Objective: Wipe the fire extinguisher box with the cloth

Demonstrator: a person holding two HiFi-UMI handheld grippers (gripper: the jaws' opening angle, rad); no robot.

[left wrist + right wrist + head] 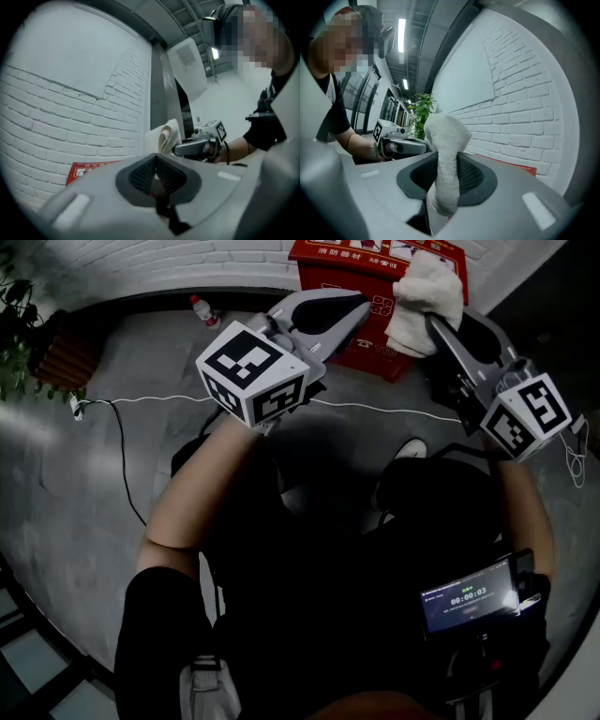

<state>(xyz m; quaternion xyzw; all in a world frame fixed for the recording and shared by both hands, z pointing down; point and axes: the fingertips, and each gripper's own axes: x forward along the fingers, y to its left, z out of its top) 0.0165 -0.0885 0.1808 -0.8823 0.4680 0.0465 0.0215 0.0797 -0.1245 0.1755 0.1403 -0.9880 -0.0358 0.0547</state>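
Observation:
A red fire extinguisher box (375, 296) with white print stands on the floor against the white brick wall. My right gripper (433, 322) is shut on a white cloth (425, 298), which bulges out over the box's right part. In the right gripper view the cloth (445, 159) stands pinched between the jaws, and a red strip of the box (511, 164) shows beyond. My left gripper (361, 304) is shut with nothing in it, held over the box's left front. From the left gripper view I see the box (89, 168), the cloth (166, 136) and the right gripper (199, 146).
A white cable (150, 401) runs across the grey floor in front of the box. A small bottle (203, 311) stands by the wall at the left. Potted plant leaves (14, 334) are at the far left. A phone (469, 596) hangs on the person's right forearm.

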